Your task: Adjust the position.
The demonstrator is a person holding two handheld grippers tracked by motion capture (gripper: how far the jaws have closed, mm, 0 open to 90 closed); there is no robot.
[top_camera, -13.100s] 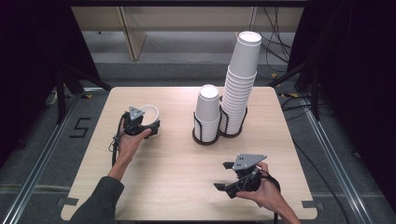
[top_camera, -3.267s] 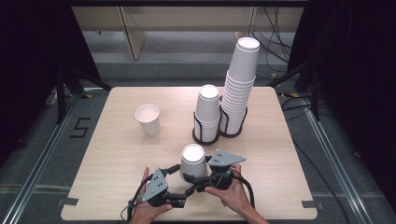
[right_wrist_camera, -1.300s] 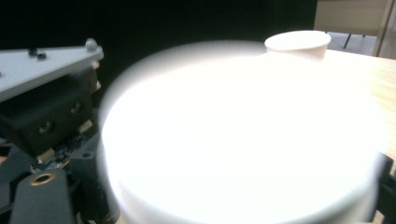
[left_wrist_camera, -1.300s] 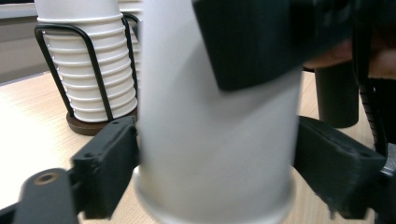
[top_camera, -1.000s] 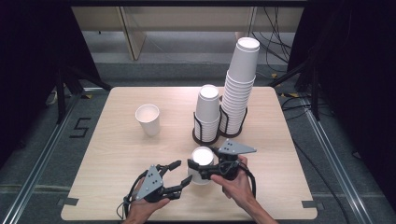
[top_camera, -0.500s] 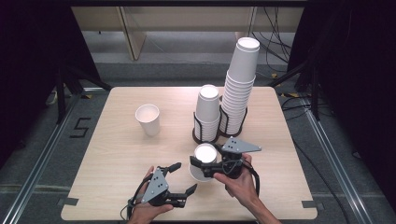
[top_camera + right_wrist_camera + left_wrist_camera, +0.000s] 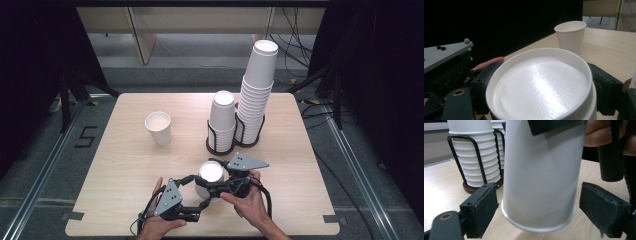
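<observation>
Wooden tabletop (image 7: 125,165): right gripper (image 7: 216,186) is clamping the inverted paper cup (image 7: 210,175) just in front of the wire cup holder (image 7: 221,142), while left gripper (image 7: 536,207), jaws having just been opening, is straddling its lower rim untouched, so the handover looks complete.

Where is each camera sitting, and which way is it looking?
High view: above the table, looking down; both hands, left gripper, right gripper.
Left gripper view: between its jaws, facing the upside-down cup and cup stacks.
Right gripper view: facing the cup's bottom and the upright cup.
All share the upside-down cup.
</observation>
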